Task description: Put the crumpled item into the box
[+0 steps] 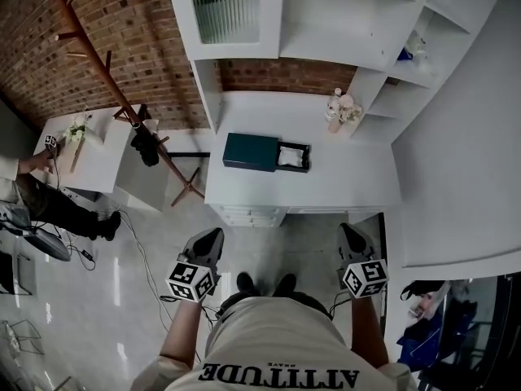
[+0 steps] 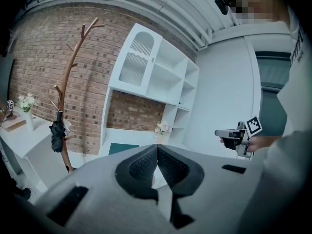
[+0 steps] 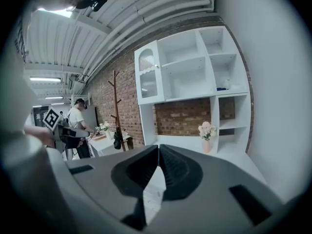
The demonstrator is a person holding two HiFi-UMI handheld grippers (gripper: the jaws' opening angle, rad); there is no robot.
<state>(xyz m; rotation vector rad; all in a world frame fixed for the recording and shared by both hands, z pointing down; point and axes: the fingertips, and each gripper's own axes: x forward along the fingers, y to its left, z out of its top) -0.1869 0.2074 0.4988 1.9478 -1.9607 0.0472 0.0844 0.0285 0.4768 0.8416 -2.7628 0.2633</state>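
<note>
Head view: left gripper (image 1: 207, 239) and right gripper (image 1: 351, 235), jaws together, empty, well short of the box (image 1: 251, 151); arriving closed could shove the crumpled item (image 1: 291, 155) aside.

Crumpled item (image 1: 291, 155) in box (image 1: 308, 158) on desk (image 1: 350, 179); vase (image 1: 333, 119) behind

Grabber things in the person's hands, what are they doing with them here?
A person stands in front of the white desk, holding a left gripper and a right gripper. Both are shut and empty, held short of the desk. On the desk sits a teal box with a black tray right against it, and a white crumpled item lies in that tray. Nothing is being touched right now.
</note>
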